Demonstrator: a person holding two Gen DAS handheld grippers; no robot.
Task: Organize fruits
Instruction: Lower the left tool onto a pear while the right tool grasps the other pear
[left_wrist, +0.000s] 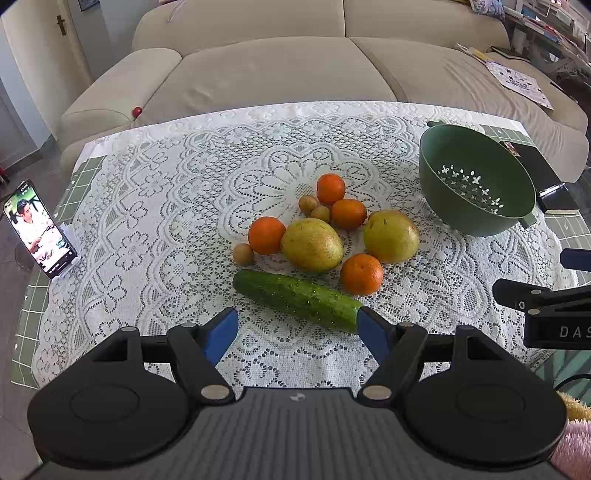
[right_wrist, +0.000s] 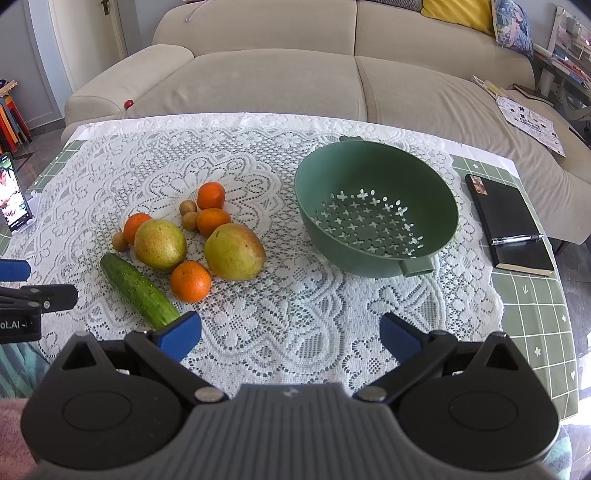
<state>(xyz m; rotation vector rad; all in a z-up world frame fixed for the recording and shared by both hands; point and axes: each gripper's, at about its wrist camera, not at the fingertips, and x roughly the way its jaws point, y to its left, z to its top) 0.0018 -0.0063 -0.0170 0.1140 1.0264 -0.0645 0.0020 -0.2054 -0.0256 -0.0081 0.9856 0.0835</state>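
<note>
A pile of fruit lies mid-table on the lace cloth: two yellow-green mangoes (left_wrist: 312, 244) (right_wrist: 234, 252), several oranges (left_wrist: 361, 274) (right_wrist: 190, 281), three small brown fruits (left_wrist: 243, 254) and a cucumber (left_wrist: 299, 300) (right_wrist: 138, 291). An empty green colander (left_wrist: 476, 181) (right_wrist: 376, 210) stands to the right of the pile. My left gripper (left_wrist: 297, 330) is open and empty, just in front of the cucumber. My right gripper (right_wrist: 290, 336) is open and empty, over bare cloth in front of the colander.
A phone on a stand (left_wrist: 38, 229) is at the table's left edge. A black notebook with a pen (right_wrist: 508, 229) lies right of the colander. A beige sofa (right_wrist: 295, 74) runs behind the table. The right gripper's body shows at the right edge of the left wrist view (left_wrist: 546, 310).
</note>
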